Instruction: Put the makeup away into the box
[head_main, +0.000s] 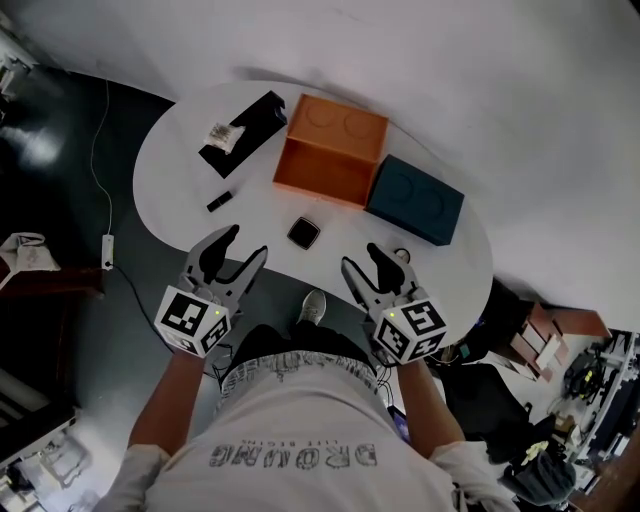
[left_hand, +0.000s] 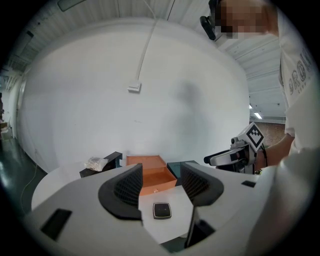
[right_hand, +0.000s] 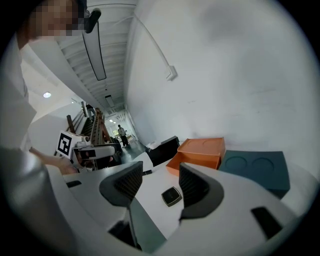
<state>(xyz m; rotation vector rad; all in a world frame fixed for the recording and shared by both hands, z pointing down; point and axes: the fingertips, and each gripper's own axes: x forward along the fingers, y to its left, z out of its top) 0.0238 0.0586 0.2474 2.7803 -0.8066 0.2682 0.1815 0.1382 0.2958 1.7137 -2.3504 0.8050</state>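
Left gripper (head_main: 245, 243) and right gripper (head_main: 361, 257) are held with jaws apart and empty, while the black compact (head_main: 303, 233) is seen between them, near the orange box (head_main: 320, 176); it is judged light, hard and slippery, best pinched across its edges.

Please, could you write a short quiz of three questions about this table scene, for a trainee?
1. True or false: the orange box is open.
2. Which thing lies nearest ahead of the left tool and the right tool? A tube, B compact, C teal box.
3. What lies on the black box?

Key: 1 true. 2 B. 3 a small packet.
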